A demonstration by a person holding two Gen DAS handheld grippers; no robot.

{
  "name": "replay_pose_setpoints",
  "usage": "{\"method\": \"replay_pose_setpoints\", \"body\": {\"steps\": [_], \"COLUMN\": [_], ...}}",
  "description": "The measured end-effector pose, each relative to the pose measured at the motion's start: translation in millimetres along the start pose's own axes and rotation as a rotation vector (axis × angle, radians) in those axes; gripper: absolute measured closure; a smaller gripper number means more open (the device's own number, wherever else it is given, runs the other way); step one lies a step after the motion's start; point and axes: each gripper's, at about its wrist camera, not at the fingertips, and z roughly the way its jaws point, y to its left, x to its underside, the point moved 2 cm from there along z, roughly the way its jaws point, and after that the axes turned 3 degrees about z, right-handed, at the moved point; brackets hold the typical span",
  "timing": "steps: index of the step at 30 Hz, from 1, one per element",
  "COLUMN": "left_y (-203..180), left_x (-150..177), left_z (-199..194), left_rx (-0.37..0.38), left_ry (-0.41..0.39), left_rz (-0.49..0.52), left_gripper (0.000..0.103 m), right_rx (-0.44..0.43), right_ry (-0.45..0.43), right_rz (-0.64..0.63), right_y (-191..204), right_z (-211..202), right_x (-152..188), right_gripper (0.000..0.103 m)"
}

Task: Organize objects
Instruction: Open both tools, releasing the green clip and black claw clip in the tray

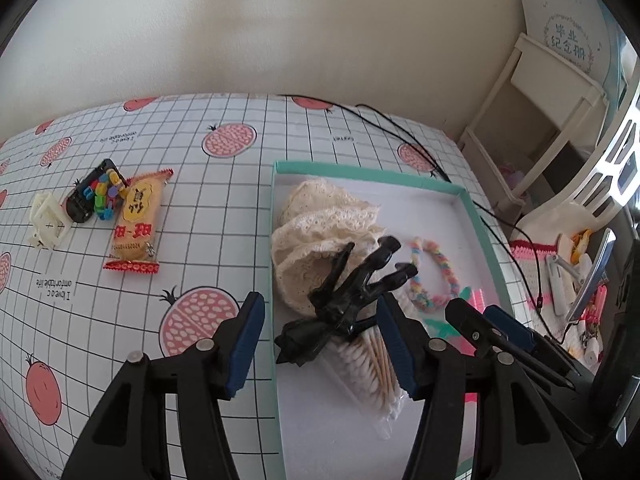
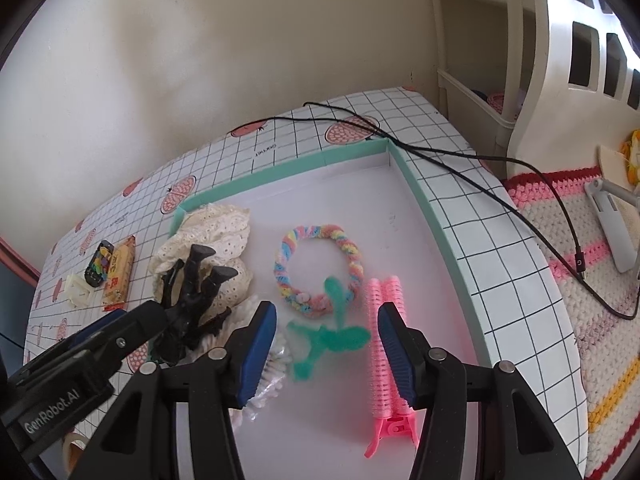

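- Cream wall behind, and below it a tablecloth (image 1: 200, 240) printed with a grid and pink fruit, carrying a shallow teal-rimmed box (image 2: 420, 192) with a white floor.
- Left gripper (image 1: 320, 344) hangs over the box's near left edge, jaws spread wide, nothing between them.
- Just ahead of it a black claw clip (image 1: 348, 296) lies on a cream lace cloth (image 1: 316, 220) and a packet of cotton swabs (image 1: 368, 364).
- Right gripper (image 2: 327, 350) is likewise parted and empty, above a green clip (image 2: 332, 336) on the box floor.
- Pink roller clip (image 2: 386, 344) lies just beside its right finger; a pastel braided hair tie (image 2: 316, 268) sits farther in.
- Outside the box, well to the left: a snack packet (image 1: 138, 220), a black case of coloured clips (image 1: 98, 192) and a cream clip (image 1: 48, 220).
- Black cable (image 2: 480, 184) runs across the far table corner.
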Motion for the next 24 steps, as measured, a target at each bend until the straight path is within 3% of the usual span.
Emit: {"method": "replay_pose_setpoints", "body": {"steps": [6,13,16,18,20,22,24], "left_y": [9,22,29,35,39,44,50], "left_x": [-4,-4,-3,-3,-2,-2,-2], "left_z": [-6,-7,-6,-7,-7,-8,-9], "left_rx": [-0.018,-0.094,-0.130,-0.153,-0.176,-0.214,-0.241], "left_ry": [-0.023,-0.036,-0.038,-0.044,-0.052,-0.061,-0.066], "left_rz": [-0.022,-0.039,-0.053,-0.064,-0.071,-0.082,-0.104], "left_gripper": [0.044,0.043,0.032,0.032,0.031,0.017,0.012], "right_rx": [-0.003,0.004,0.001,0.007,-0.001,0.001,-0.007], "right_ry": [-0.009,-0.010,-0.015,-0.023,-0.026,-0.029,-0.027], "right_rz": [-0.006,-0.018,-0.025,-0.029,-0.024,-0.027,-0.028], "right_y": [2,6,7,8,8,9,10], "right_z": [-2,-1,0,0,0,0,1], "right_x": [-2,-1,0,0,0,0,0], "right_gripper": [0.046,0.046,0.045,0.036,0.036,0.032,0.025]}}
